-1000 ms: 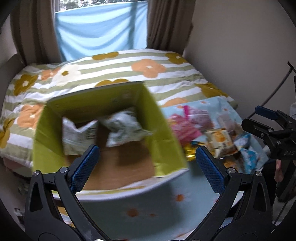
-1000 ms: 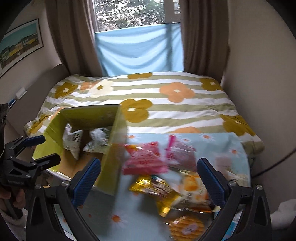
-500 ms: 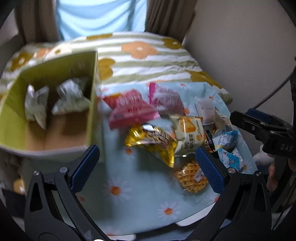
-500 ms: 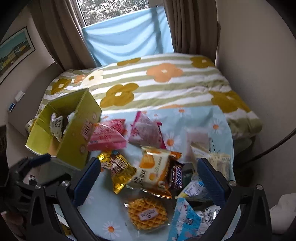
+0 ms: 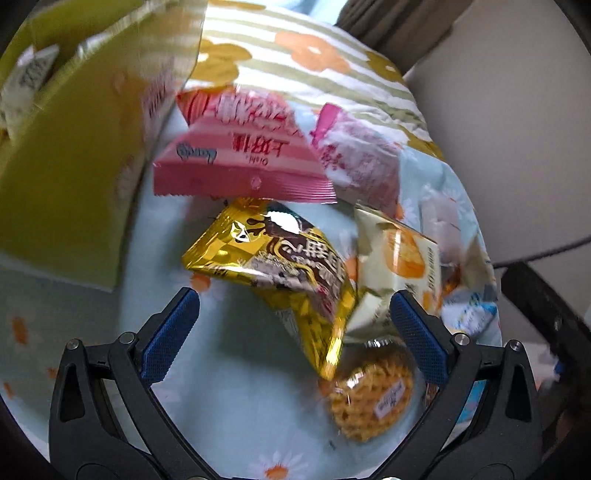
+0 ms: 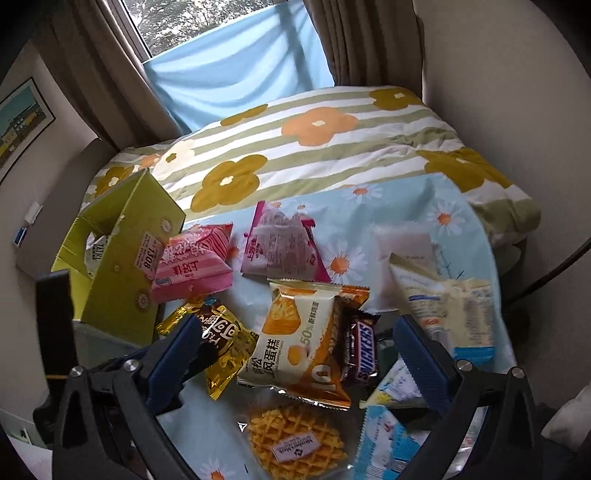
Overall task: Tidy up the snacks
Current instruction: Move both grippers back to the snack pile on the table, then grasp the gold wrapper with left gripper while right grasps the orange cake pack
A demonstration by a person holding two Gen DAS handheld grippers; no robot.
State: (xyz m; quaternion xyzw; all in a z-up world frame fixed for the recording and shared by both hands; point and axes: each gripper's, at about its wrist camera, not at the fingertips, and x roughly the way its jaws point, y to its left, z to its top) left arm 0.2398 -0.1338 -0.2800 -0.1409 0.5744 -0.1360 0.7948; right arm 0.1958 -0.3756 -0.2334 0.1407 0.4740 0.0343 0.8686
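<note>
Open yellow-green cardboard box (image 6: 122, 266) stands left of the snack packets; pink striped wafer packet (image 6: 192, 267) touches its side, gold foil packet (image 6: 221, 345) lies before it, round waffle (image 6: 297, 445) nearest.

surface: daisy-print blue cloth (image 6: 448, 236) | on it: snack packets (image 6: 295, 343), yellow-green box (image 6: 122, 280)

Daylight from window (image 6: 221, 22) — left view motion-blurred, fisheye edges dark.

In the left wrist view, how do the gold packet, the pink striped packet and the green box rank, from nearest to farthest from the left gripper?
From the left gripper:
1. Gold packet, just ahead between the open fingers.
2. Pink striped packet, beyond it.
3. Green box, far left, blurred.
</note>
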